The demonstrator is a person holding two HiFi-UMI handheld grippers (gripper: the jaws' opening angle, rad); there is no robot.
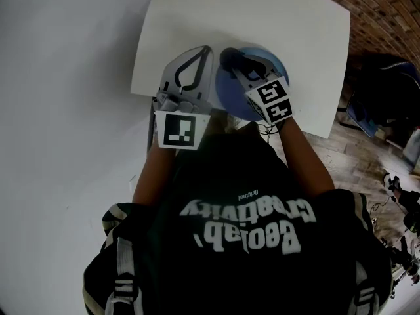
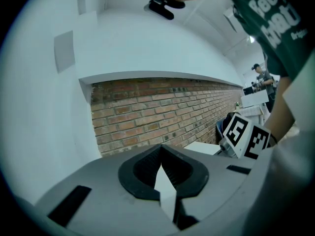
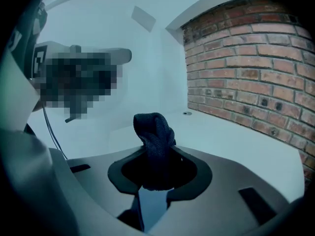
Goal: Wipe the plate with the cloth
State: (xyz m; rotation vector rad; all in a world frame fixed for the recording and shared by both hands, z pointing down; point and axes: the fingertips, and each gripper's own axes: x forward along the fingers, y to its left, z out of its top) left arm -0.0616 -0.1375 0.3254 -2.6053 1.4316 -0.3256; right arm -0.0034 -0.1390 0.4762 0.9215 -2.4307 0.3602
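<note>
A blue plate point(image 1: 277, 64) lies on the white table point(image 1: 249, 12) near its front edge. My right gripper point(image 1: 233, 60) hangs over the plate's left half, shut on a dark cloth point(image 1: 230, 57). In the right gripper view the cloth point(image 3: 154, 134) sticks up as a bunched wad from between the jaws. My left gripper point(image 1: 207, 48) rests on the table just left of the plate. Its jaws meet at the tips with nothing between them point(image 2: 160, 147). The right gripper's marker cube point(image 2: 246, 135) shows at the right of the left gripper view.
A brick wall point(image 3: 246, 68) runs behind the table's far side, beside a white wall. Dark bags point(image 1: 387, 90) sit on the wooden floor to the right of the table. The table's bare surface stretches beyond the plate.
</note>
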